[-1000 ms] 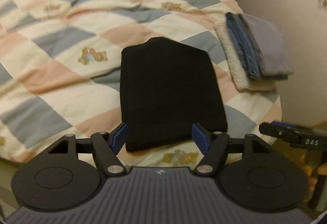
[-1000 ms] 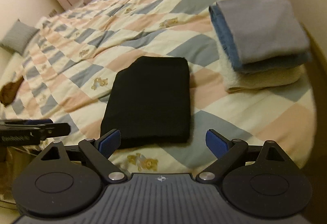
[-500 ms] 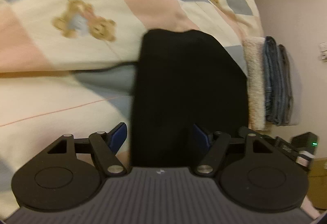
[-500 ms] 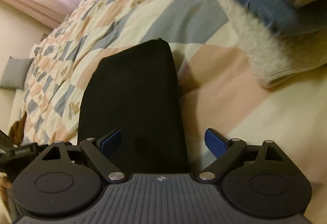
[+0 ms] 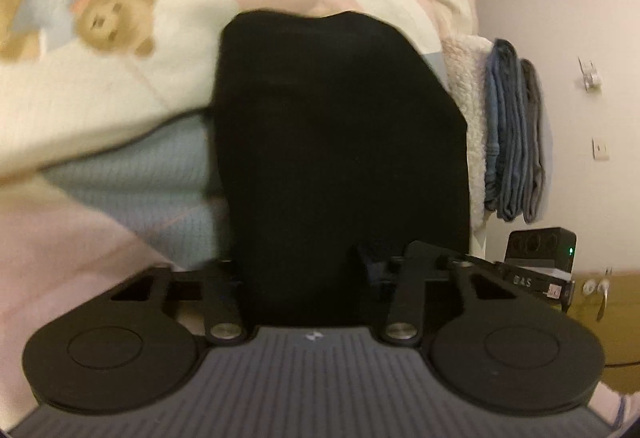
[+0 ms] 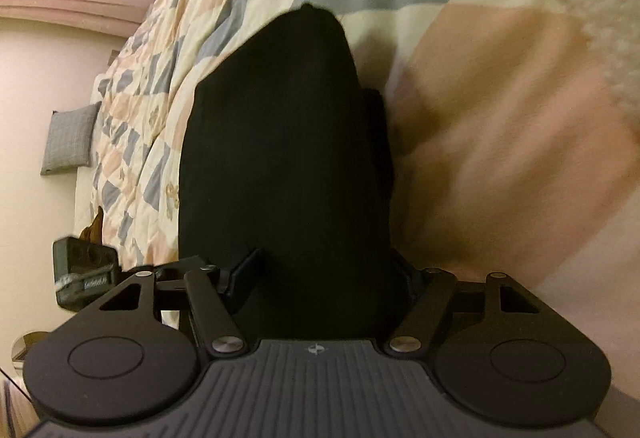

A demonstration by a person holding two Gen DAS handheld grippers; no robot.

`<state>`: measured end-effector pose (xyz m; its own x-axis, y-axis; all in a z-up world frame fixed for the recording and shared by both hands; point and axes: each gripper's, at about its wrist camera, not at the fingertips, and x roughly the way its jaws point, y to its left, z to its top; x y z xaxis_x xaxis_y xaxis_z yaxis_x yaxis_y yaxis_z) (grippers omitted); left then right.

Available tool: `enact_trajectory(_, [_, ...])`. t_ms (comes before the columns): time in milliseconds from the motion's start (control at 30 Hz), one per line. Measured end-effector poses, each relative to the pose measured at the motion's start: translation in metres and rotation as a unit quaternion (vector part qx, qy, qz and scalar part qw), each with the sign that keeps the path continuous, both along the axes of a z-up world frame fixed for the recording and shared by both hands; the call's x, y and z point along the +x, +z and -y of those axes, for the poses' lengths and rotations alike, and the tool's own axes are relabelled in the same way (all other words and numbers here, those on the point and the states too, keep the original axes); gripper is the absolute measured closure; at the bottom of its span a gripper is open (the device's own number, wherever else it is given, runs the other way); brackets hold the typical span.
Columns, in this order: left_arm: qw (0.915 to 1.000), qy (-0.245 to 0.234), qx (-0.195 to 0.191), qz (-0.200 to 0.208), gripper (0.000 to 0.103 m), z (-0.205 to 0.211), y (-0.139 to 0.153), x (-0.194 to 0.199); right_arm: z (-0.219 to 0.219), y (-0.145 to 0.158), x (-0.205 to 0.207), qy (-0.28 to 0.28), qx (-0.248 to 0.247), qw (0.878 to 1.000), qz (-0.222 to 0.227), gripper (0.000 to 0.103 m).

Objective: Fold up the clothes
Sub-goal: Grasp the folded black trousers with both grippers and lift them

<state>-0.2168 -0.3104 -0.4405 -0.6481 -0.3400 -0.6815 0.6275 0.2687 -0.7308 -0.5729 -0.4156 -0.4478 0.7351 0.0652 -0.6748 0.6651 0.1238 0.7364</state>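
The black folded garment lies flat on the quilted bed, close to the bed's near edge and just beside the pile of folded clothes that sits at the corner by the wall. A second ago both claws hung back from that edge with the whole dark rectangle well ahead of them. Now they have come right in at bed level, and the cloth's near end runs in between the fingers of each.

The left claw sits over the near end on its own side, its fingers set somewhat closer than they were a second ago, with black cloth filling the gap. Whether it is truly pinching I cannot tell, dark on dark as it is. The right claw is at the other near part of the garment, its fingers likewise drawn in against the cloth's edges; again I cannot say if the grip is made. In the right wrist view the garment's right edge shows a second layer peeping out, so it is at least doubled.

My reading is that the folding of this piece is all but done, and the two claws are taking hold of its near end, either for one more fold away from the edge or to carry it to the pile. A loose grip could let the layers slide apart.
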Motion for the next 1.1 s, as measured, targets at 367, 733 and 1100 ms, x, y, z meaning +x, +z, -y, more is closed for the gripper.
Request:
enact_trajectory(367, [0.9992,-0.037,-0.002,0.013,0.079,0.01,0.001,-0.002,-0.009,-0.005,-0.019,-0.062,0.04,0.997,0.038,0.046])
enact_trajectory(733, [0.9683,-0.191,-0.126,0.1,0.087,0.09,0.126,-0.023,-0.056,0.055,-0.022,-0.171,-0.052,0.982,0.061,0.067])
enact_trajectory(1100, [0.8117,-0.479,-0.325,0.08,0.087,0.285,0.259,-0.179,-0.067,0.172,-0.039,-0.492,-0.228,0.836,0.08,0.067])
